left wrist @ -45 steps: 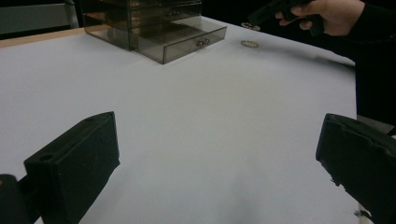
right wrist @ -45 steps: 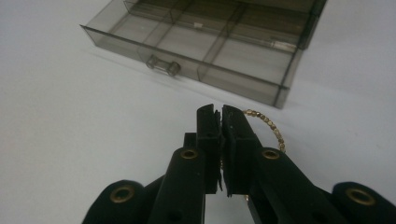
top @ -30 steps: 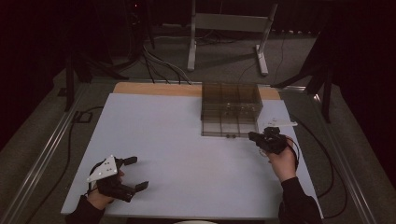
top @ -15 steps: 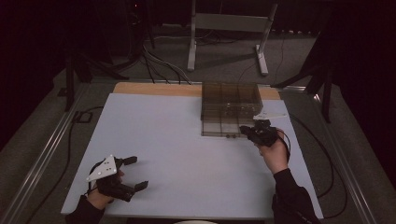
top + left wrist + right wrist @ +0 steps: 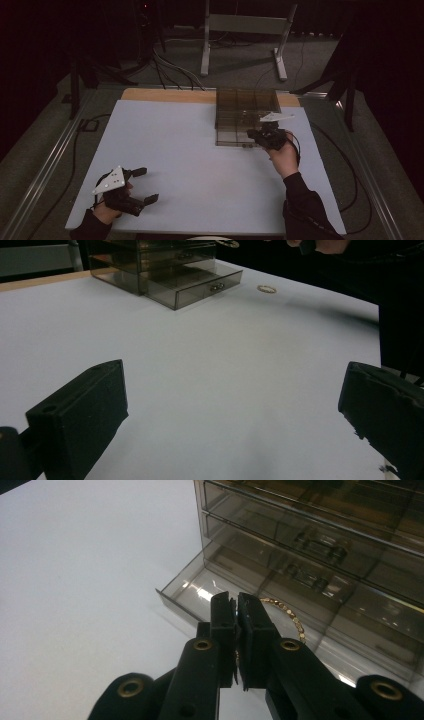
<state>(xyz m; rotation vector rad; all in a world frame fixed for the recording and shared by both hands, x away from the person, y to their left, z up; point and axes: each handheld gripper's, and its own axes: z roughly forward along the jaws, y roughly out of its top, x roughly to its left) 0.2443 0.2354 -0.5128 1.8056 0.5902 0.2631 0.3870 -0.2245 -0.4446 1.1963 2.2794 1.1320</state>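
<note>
Right gripper view: bracelet (image 5: 287,614) between fingers (image 5: 222,615)

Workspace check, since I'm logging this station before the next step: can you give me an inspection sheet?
Surface: pale table, wooden strip along its far edge.
Job's things: smoky clear drawer box, bottom drawer pulled open; gold bracelet pinched in the right tool over that drawer.
Clutter: a second gold ring-shaped piece lies on the table beside the box.
Grippers: right tool shut on the bracelet; left tool open, low over the near left corner, holding nothing.
Cables: black leads trail off the table's right side.
Surroundings: dark floor, metal stand behind.
</note>
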